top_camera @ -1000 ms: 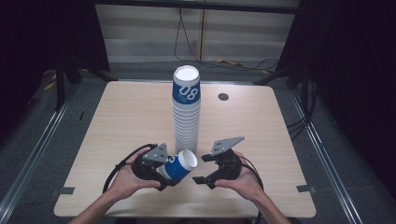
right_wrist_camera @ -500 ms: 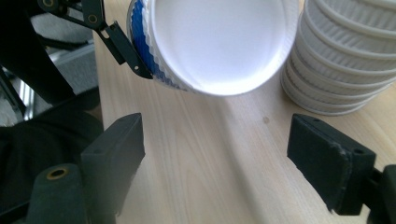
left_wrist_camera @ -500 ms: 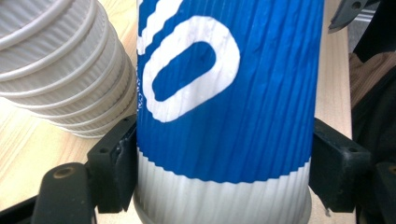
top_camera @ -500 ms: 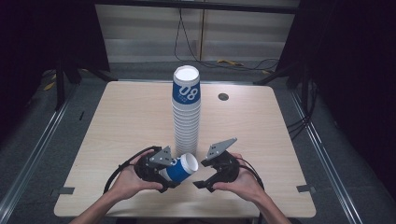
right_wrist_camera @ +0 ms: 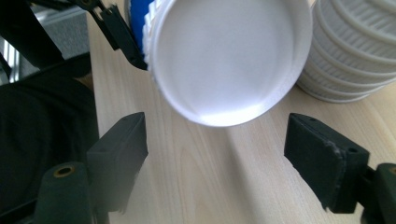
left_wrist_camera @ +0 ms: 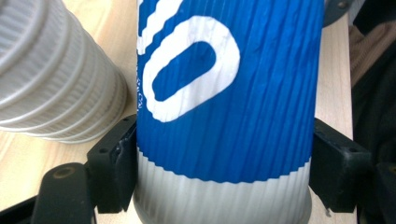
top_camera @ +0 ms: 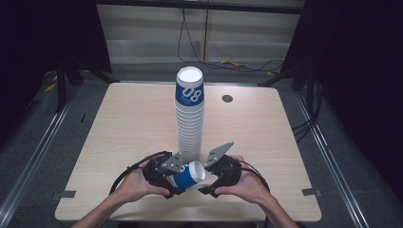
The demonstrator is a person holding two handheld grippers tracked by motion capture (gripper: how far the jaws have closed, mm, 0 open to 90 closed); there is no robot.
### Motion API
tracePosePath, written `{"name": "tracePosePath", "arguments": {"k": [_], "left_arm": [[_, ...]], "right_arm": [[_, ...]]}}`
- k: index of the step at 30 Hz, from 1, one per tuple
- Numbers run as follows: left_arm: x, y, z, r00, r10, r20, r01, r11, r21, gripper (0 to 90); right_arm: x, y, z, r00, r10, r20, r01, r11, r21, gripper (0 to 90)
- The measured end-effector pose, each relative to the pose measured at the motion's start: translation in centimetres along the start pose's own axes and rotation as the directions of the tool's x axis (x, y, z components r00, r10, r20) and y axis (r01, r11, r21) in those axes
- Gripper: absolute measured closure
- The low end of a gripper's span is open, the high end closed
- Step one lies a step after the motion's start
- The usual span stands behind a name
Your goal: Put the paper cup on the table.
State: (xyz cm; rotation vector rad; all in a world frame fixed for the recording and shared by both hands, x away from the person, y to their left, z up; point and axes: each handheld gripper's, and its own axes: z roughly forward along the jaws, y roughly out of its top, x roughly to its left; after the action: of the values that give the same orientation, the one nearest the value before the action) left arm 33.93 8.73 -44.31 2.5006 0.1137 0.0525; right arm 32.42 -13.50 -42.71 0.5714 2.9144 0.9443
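Dark floor and black curtains ring a pale wooden desk (top_camera: pixel 123 123) that fills the middle of the high view. At lower centre of that frame, the left gripper (top_camera: pixel 167 176) pinches a blue ribbed paper cup with white lettering and a white base band (top_camera: pixel 186 175); in the left gripper view its fingers (left_wrist_camera: pixel 116 163) press on both sides of the cup's lower wall. The cup lies tipped on its side, its white open mouth toward the right gripper (top_camera: pixel 209 183). In the right gripper view, that gripper's fingers (right_wrist_camera: pixel 123 140) stand spread, having just been closing, with bare wood between them and the cup's rim (right_wrist_camera: pixel 229 60) above and beyond them, not touched.

Just behind the cup, touching nothing held, rises a tall stack of the same white-ribbed paper cups topped by a blue one (top_camera: pixel 190 114). A small dark round disc (top_camera: pixel 227 98) sits at upper right of the desk. Both hands work close to the near edge; wide bare wood lies left and right of the stack.
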Motion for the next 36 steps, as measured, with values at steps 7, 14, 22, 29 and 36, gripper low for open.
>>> {"name": "tracePosePath", "arguments": {"k": [7,14,22,29,36], "left_arm": [[-0.5,0.1,0.7,0.9991,0.042,-0.007,-0.042,0.9967,0.069,21.8],[-0.7,0.3,0.8,0.9995,0.031,0.004,-0.031,0.9959,0.085,21.8],[-1.2,1.5,1.4,0.9942,0.107,0.006,-0.107,0.9803,0.166,21.8],[-1.6,1.8,2.1,0.9873,0.156,0.028,-0.159,0.9701,0.184,21.6],[-1.8,2.0,1.6,0.9853,0.168,0.029,-0.171,0.9680,0.184,21.6]], "right_arm": [[0.1,0.6,0.7,0.9995,-0.031,-0.010,0.032,0.9977,0.059,21.3],[0.2,1.1,1.2,0.9986,-0.051,-0.014,0.052,0.9948,0.087,21.3],[0.4,1.7,1.5,0.9975,-0.054,-0.045,0.060,0.9897,0.130,19.2],[0.5,1.8,1.8,0.9933,-0.057,-0.100,0.069,0.9899,0.124,26.0],[0.5,1.6,1.6,0.9913,-0.051,-0.122,0.064,0.9917,0.112,28.7]]}}
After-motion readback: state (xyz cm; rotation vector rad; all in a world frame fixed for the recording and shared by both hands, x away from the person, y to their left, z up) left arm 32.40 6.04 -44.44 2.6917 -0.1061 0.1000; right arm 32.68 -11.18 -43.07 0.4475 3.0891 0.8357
